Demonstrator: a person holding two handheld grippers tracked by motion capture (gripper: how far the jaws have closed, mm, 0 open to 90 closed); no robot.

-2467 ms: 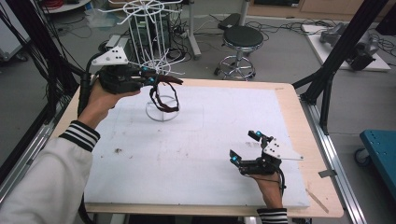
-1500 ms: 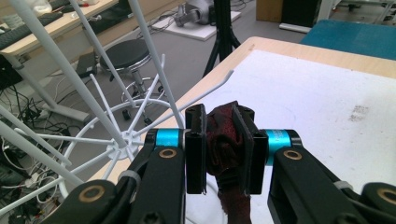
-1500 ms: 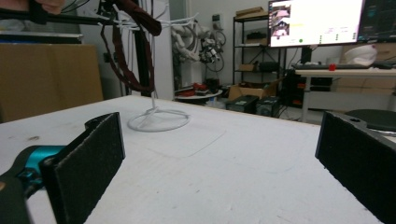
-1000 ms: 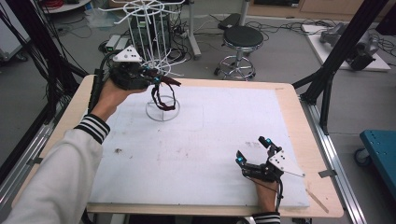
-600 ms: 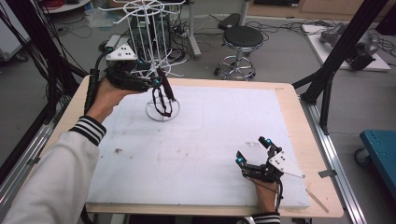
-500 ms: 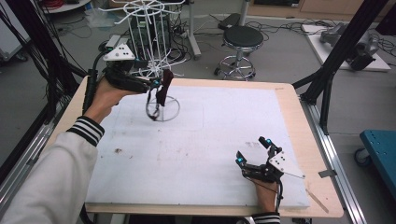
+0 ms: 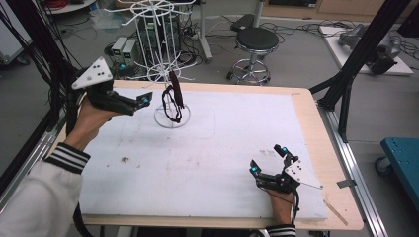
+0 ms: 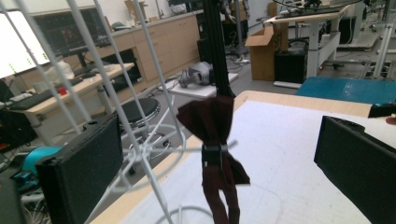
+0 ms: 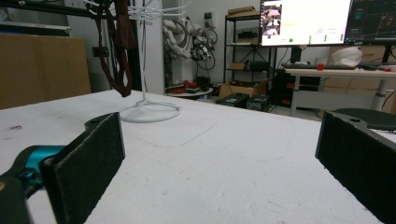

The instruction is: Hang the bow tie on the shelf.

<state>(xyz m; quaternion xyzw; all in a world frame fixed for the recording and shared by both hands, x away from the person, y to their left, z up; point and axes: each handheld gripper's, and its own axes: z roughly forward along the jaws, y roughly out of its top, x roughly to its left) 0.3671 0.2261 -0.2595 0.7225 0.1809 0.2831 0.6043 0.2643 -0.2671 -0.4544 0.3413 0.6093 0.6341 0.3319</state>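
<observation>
The dark red bow tie (image 7: 173,96) hangs by its strap on a wire arm of the white rack (image 7: 159,49), which stands at the far left of the table (image 7: 306,106). The left gripper (image 7: 141,100) is just beside it, jaws apart and empty. The right gripper (image 7: 269,160) rests near the front edge, jaws wide apart and empty too. I think a bump against the light rack could shake the tie off. The white mat (image 7: 222,143) has small stains; a stool (image 7: 254,42) and cables lie behind.
</observation>
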